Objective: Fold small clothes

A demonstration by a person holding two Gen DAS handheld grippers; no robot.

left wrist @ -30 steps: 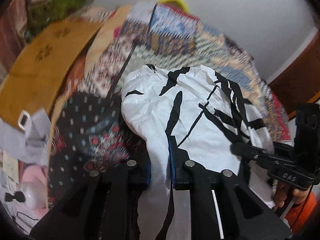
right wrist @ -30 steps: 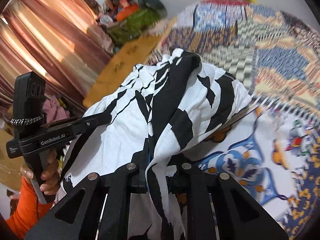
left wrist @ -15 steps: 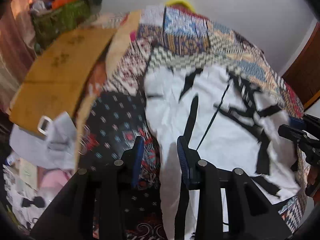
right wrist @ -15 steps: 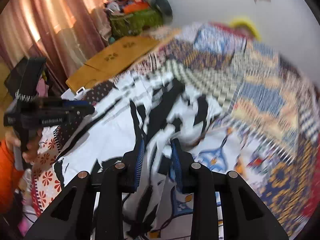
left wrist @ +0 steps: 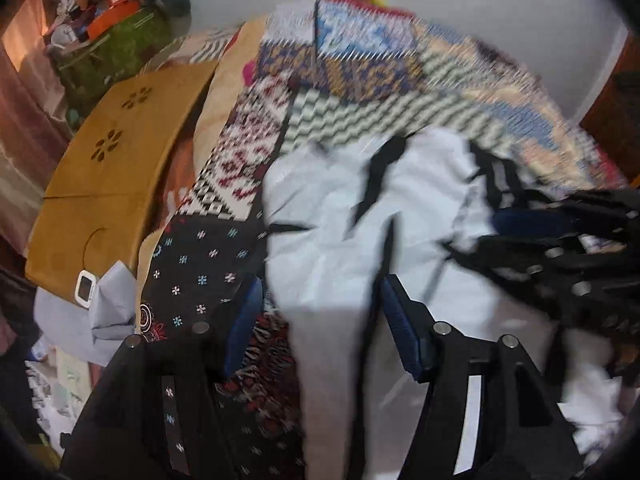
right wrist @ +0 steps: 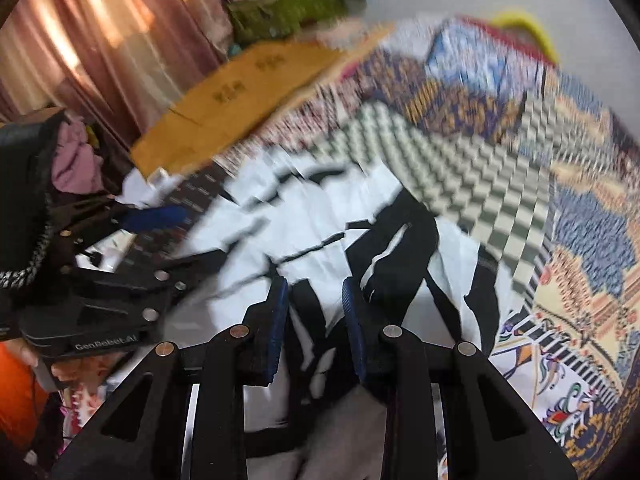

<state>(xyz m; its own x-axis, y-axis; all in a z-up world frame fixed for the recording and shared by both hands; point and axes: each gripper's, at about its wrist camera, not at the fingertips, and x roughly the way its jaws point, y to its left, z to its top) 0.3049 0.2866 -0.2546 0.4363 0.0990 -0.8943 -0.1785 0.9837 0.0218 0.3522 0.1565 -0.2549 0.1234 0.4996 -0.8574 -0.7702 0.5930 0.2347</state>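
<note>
White-and-black garment (left wrist: pixel 352 240), long axis toward wall

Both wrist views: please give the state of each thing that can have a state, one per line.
white and black garment: lying spread on the patchwork bedspread, creased, released.
left gripper: jaws opening, cloth between them, unpinched.
right gripper: jaws apart, not gripping.
cardboard sheet: lying flat.

Both grippers released the garment (left wrist: pixel 340 248); it dropped flat.
</note>
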